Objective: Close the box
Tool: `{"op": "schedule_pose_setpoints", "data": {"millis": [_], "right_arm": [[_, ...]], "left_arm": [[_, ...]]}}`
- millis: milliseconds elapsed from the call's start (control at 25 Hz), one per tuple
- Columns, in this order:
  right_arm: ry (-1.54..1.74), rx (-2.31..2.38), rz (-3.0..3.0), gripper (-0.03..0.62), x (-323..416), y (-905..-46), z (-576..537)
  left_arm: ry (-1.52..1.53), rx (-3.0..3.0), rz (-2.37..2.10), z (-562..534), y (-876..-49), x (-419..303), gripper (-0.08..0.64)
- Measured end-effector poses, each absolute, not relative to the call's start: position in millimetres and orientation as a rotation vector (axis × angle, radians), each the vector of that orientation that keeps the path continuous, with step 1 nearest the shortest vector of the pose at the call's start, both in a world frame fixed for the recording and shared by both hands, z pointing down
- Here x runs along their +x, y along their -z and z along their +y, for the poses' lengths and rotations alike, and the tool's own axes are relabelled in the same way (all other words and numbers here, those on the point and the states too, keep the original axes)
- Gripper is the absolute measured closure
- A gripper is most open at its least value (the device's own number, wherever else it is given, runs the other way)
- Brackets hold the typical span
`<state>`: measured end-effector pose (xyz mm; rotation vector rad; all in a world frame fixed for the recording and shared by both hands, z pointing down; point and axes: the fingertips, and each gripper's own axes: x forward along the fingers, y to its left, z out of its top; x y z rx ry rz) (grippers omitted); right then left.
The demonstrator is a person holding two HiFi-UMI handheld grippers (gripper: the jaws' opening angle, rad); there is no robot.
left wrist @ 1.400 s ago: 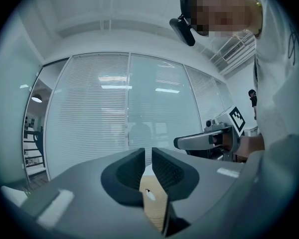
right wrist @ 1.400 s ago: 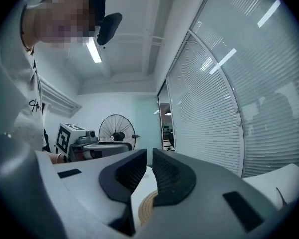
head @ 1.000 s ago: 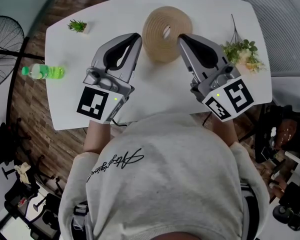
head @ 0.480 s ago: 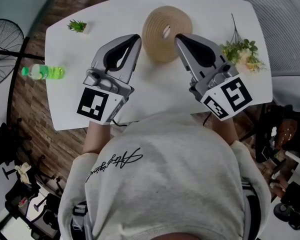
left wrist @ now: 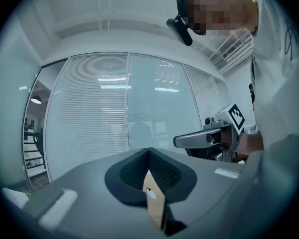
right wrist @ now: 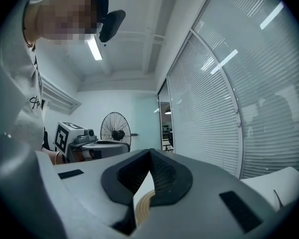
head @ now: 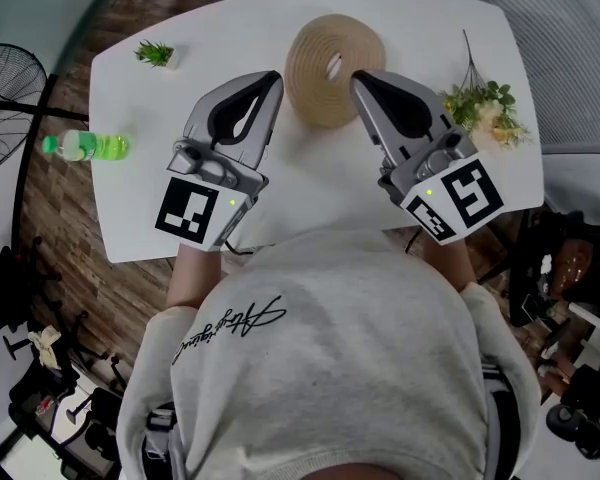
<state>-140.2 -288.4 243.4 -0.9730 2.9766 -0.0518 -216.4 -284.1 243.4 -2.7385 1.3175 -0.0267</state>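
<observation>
The white surface [head: 310, 183] and the round tan box [head: 315, 83] toward its far edge lie as they did a second ago. What has changed is small and sits in the grippers. A moment back each pair of jaws stood a slit apart. Now the jaws of the left gripper [head: 272, 76] and of the right gripper [head: 360, 76] are both pressed together tip to tip, and nothing is pinched between them. The two flank the box: the left one has its tip just beside the box's left side, and the right one's tip overlaps the box's right edge in the head view.

Closed, empty jaws look better suited to nudging or pressing than to picking up. That would fit hands about to press a lid home, and equally hands done with a box already shut.

The person's torso [head: 330, 368] fills the lower half of the head view and covers the near edge of the surface. The box's top shows ribbed rings around a pale spot [head: 332, 65], and I cannot tell whether that is a seated lid or an open rim. The gripper views catch the box only as a tan sliver under the closed tips. No view settles whether either tip touches it.
</observation>
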Motion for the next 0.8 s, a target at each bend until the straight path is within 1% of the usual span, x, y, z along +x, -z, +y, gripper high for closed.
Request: {"op": "schedule_pose_setpoints", "data": {"millis": [440, 640, 800], "right_arm": [[0.088, -1.012, 2.944, 0.591, -135.5, -245.1, -293.5], [0.081, -1.036, 2.932, 0.591, -132.2, -245.6, -296.0], [0.081, -1.041, 2.936, 0.591, -131.8, -245.6, -296.4]], "left_arm": [[0.011, -2.75, 1.316, -286.5, -245.7, -214.6, 0.561], [0.072, -2.753, 1.313, -287.1, -253.6, -215.8, 0.561], [0.057, -2.754, 1.307, -286.7, -251.2, -214.9, 0.561]]}}
